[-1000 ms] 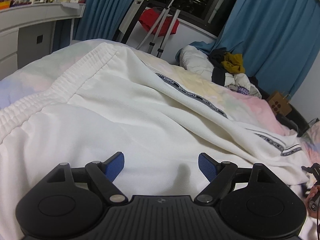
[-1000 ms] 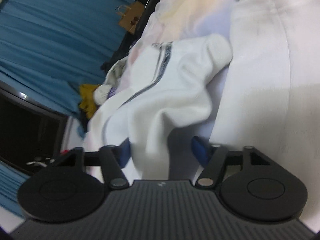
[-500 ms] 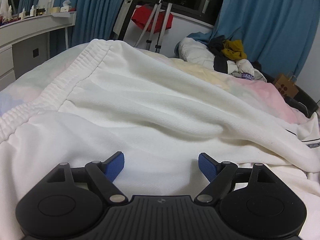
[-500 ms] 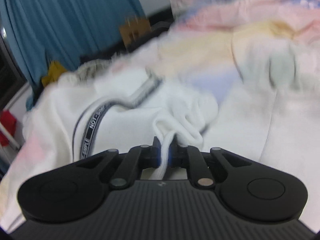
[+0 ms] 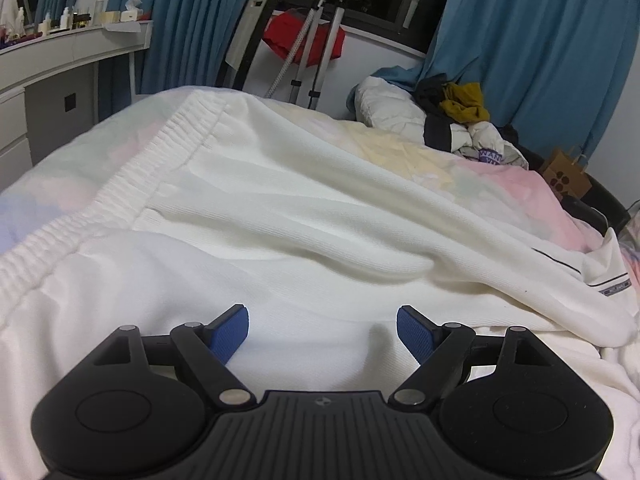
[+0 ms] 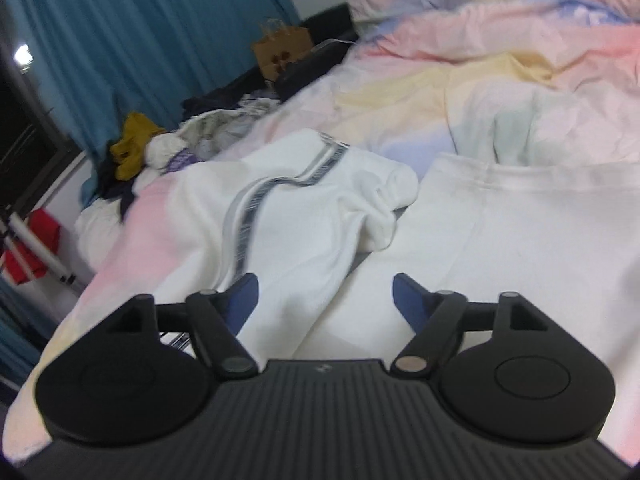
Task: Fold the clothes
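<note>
White desk (image 5: 60,52), far left in the left wrist view: bottles and a tissue box are standing on it.

Blue curtains (image 5: 188,20): hanging on both sides of a dark window.

Red cloth (image 5: 288,36): draping over a metal stand at the window.

White trousers (image 5: 280,216): lying spread across the bed (image 5: 52,184), with the ribbed waistband (image 5: 132,184) running up the left and a leg with a dark side stripe trailing off to the right.

Left hand-held gripper (image 5: 322,330): hovering low over the trouser cloth, blue pads wide apart, gripping nothing.

Heap of clothes (image 5: 460,116), with a yellow piece on top: sitting at the far side of the bed.

Brown paper bag (image 5: 566,178): standing beyond the bed's right edge.

Striped trouser leg (image 6: 280,216), in the right wrist view: lying bunched and folded over on the pastel bedcover (image 6: 500,60).

Right hand-held gripper (image 6: 325,298): jaws spread wide, holding nothing, hanging just above the leg.
</note>
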{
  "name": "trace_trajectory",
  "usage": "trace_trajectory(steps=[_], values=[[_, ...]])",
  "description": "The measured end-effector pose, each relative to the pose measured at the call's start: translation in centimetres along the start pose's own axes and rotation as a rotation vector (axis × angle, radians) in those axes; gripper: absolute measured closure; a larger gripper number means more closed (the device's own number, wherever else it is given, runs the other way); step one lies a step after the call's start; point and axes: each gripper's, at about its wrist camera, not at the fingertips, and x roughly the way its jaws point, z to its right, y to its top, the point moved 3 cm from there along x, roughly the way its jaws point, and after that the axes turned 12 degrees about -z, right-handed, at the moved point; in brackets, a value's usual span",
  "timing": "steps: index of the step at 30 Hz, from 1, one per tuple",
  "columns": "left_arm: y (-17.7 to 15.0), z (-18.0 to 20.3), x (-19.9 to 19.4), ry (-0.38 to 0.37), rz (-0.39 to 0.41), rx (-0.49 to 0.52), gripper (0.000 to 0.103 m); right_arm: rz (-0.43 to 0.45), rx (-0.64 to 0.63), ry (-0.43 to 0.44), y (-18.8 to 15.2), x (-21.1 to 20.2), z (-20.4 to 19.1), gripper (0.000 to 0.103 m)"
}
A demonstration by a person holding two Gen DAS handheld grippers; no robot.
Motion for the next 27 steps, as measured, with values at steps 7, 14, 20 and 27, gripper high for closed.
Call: trace_trajectory(steps=[7,14,20,27], values=[[2.9,0.3,-2.2,0.085,0.071,0.162,0.016,-0.016,-0.169,0.148,-7.1,-7.5,-4.6,0.027],[9.7,-1.9,1.2,0.141,0.084,0.304,0.01,-0.06,-0.361,0.189,-10.6,-6.6,-8.2,0.027],[14.7,-4.6,6.3,0.142,0.014,0.25,0.02,-0.125,-0.378,0.133,-11.3,-2.6,-8.9,0.027],[19.9,-7.4,10.5,0.144,-0.041,0.172,0.092,-0.072,-0.543,0.071,-12.5,0.3,-12.0,0.027]])
